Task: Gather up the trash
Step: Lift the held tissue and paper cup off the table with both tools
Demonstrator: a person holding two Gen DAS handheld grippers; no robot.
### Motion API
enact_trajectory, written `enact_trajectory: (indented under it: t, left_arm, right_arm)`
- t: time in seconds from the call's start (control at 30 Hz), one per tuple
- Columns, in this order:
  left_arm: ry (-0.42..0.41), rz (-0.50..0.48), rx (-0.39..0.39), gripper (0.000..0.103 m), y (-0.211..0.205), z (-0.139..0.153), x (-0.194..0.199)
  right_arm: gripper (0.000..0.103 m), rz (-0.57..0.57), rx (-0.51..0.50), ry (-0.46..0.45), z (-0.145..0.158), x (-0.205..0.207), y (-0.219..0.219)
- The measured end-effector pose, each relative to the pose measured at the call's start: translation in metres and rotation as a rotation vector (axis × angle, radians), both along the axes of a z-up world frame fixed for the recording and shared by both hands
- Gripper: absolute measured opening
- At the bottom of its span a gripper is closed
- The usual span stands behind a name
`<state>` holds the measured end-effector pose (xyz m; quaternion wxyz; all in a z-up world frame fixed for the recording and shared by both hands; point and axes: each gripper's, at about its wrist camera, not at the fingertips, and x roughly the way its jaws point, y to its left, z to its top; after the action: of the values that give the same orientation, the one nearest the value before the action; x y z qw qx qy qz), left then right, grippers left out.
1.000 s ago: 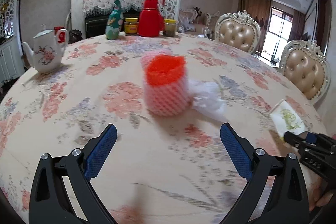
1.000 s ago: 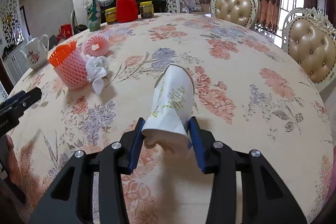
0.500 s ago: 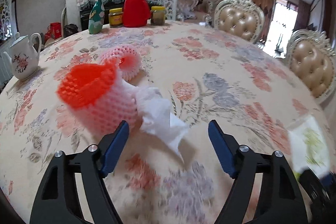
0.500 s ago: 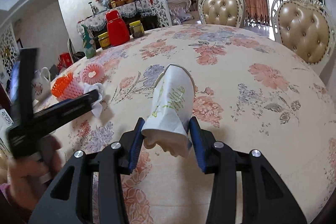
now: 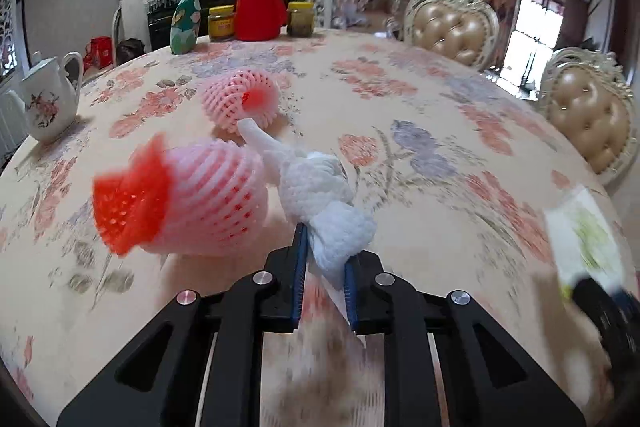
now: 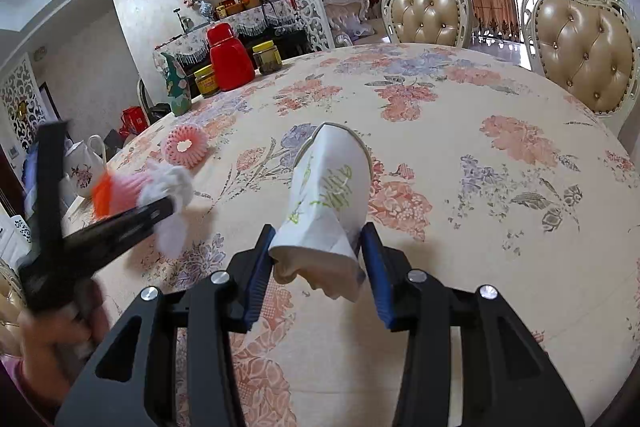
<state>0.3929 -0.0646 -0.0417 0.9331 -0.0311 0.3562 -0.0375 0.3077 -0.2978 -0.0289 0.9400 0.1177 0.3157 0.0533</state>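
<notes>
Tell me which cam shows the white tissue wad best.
Left wrist. The white tissue wad sits centre frame, sharp enough to show its dimpled texture, its near end pinched in the shut left gripper beside the pink foam net. The right wrist view shows it only small and blurred at the left edge, partly behind that gripper.

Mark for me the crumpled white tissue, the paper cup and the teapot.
crumpled white tissue [image 5: 320,187], left wrist view, on its bunched middle.
paper cup [image 6: 332,187], right wrist view, on its printed side wall.
teapot [image 5: 46,105], left wrist view, on its flowered belly.
</notes>
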Motion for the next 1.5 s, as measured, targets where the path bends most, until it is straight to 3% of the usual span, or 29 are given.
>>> enact_trajectory:
  t: [0.47, 0.97, 1.5]
  left_arm:
    - [-0.102, -0.039, -0.022, 0.017, 0.028, 0.012, -0.101]
    - [-0.204, -0.068, -0.055, 0.017, 0.03, 0.022, -0.161]
    - [-0.319, -0.103, -0.005, 0.017, 0.013, 0.037, -0.201]
  right_arm:
    - [0.043, 0.069, -0.026, -0.024, 0.01, -0.023, 0.02]
    - [0.043, 0.143, -0.103, -0.093, 0.026, -0.082, 0.047]
    - [0.044, 0.166, -0.153, -0.18, 0.044, -0.127, 0.051]
